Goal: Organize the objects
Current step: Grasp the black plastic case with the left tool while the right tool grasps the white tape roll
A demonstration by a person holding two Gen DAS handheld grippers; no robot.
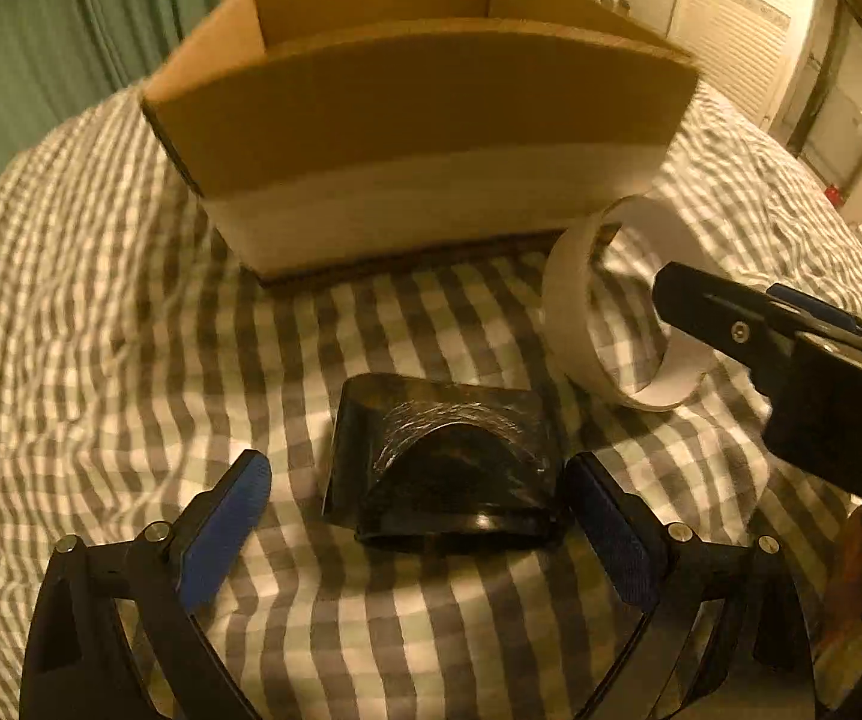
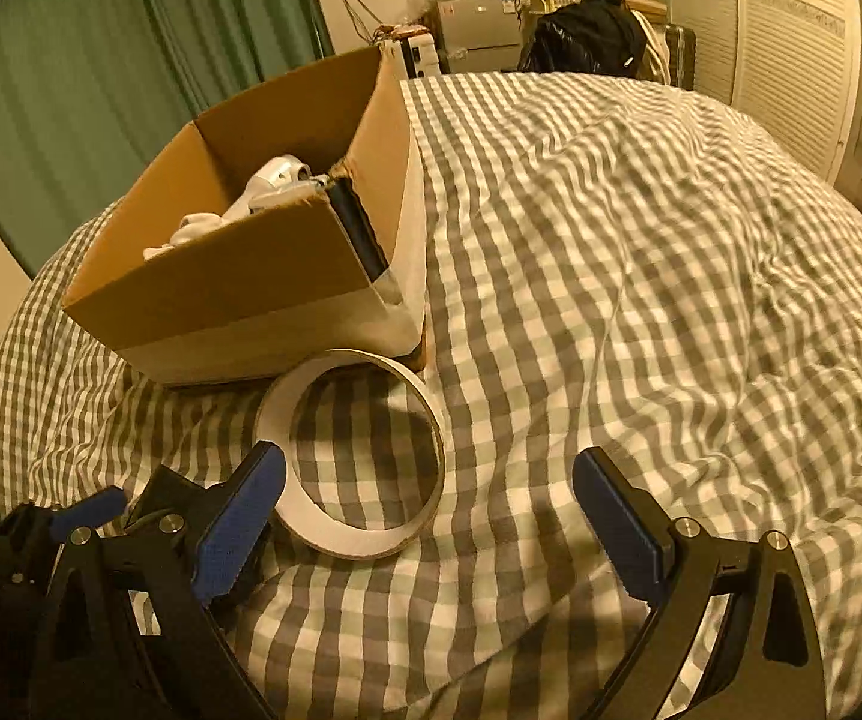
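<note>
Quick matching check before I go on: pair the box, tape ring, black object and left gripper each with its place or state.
1 box
2 tape ring
3 black object
4 left gripper

a open, holding nothing
b between the left gripper's fingers
c white items inside
d flat on the checked cover, at the box's corner

Pairs: 1-c, 2-d, 3-b, 4-a

Legible text: a white letter "D", then a cut-off stroke, on the black body of the right gripper (image 1: pixel 665 294), right edge of frame. Nothing else readable.
</note>
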